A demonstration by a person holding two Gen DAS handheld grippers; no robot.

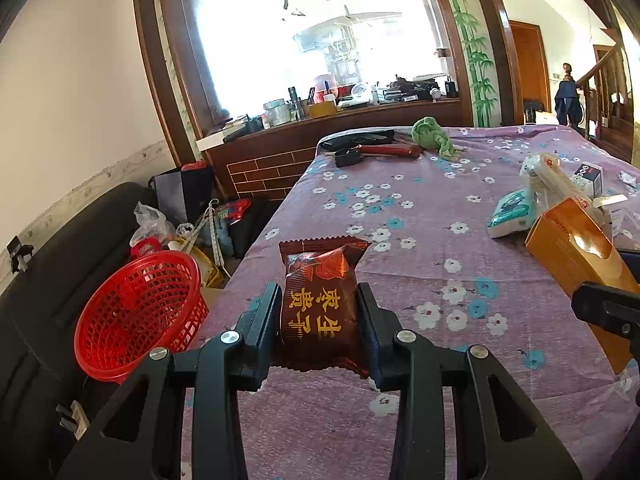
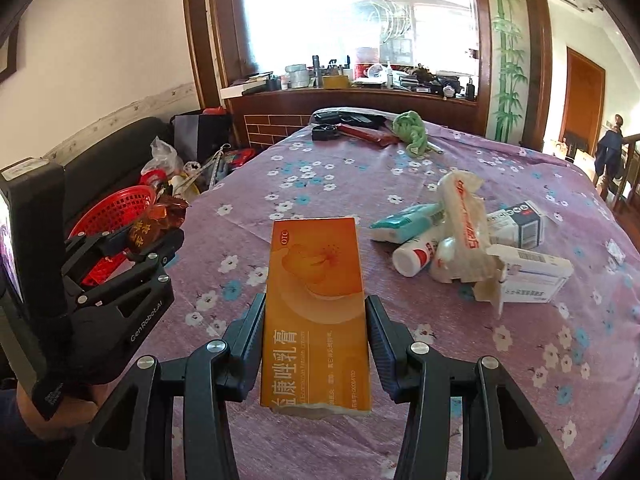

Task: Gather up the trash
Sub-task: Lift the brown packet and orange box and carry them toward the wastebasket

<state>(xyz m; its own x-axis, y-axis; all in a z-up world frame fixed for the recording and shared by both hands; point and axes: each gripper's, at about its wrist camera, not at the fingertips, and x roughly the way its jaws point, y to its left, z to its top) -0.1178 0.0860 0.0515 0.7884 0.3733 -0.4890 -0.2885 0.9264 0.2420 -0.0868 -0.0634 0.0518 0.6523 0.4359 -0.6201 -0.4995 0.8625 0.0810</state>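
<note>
My left gripper (image 1: 319,312) is shut on a dark red snack packet (image 1: 320,300) with gold characters, held above the purple flowered tablecloth (image 1: 400,200). A red mesh basket (image 1: 140,312) sits low at the left, beside the table's edge. My right gripper (image 2: 316,332) is shut on an orange medicine box (image 2: 316,304), lifted over the cloth. In the right wrist view the left gripper (image 2: 154,236) with its snack packet (image 2: 158,222) hovers near the red basket (image 2: 112,216). The orange box (image 1: 576,256) also shows at the right of the left wrist view.
A heap of trash lies at the table's right: a teal tissue pack (image 2: 404,222), a white bottle (image 2: 416,256), crumpled plastic wrap (image 2: 464,216) and white cartons (image 2: 532,276). A green cloth (image 2: 412,132) and dark tools (image 2: 352,120) lie at the far end. Bags (image 1: 160,224) clutter the floor beside a black sofa (image 1: 60,240).
</note>
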